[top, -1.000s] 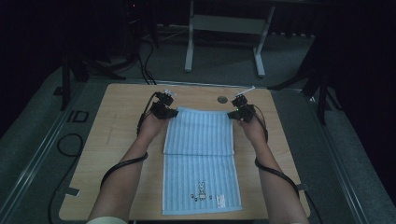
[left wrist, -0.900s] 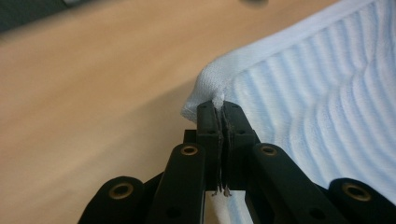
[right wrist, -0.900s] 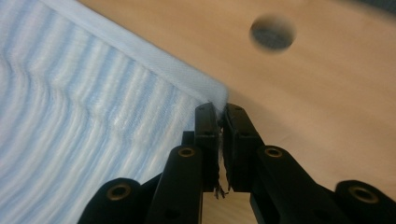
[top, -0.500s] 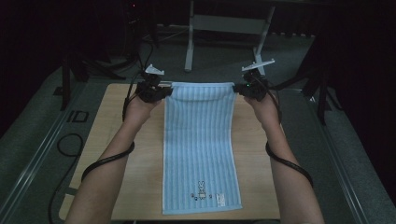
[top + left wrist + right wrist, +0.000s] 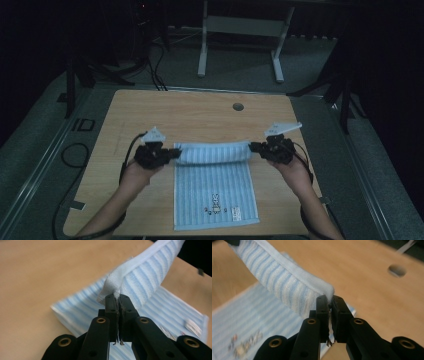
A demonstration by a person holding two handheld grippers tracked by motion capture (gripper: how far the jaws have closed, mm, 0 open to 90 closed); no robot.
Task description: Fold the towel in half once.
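A light blue striped towel [image 5: 215, 187] lies on the wooden table [image 5: 190, 117], its near end flat with a small rabbit print [image 5: 215, 202]. Its far edge is lifted and folded back toward me, stretched between both grippers. My left gripper [image 5: 172, 154] is shut on the left corner of that edge [image 5: 112, 286]. My right gripper [image 5: 254, 147] is shut on the right corner [image 5: 322, 293]. In the left gripper view the left gripper [image 5: 117, 298] pinches the hem; in the right gripper view the right gripper [image 5: 329, 300] does the same.
A round cable hole [image 5: 238, 106] sits near the table's far edge. Behind the table stands a white metal frame [image 5: 240, 30] on the grey floor. Cables [image 5: 75, 155] lie left of the table.
Both grippers, holding the towel's far edge, have come back from the table's far side toward me, folding that edge over the towel's lower half.
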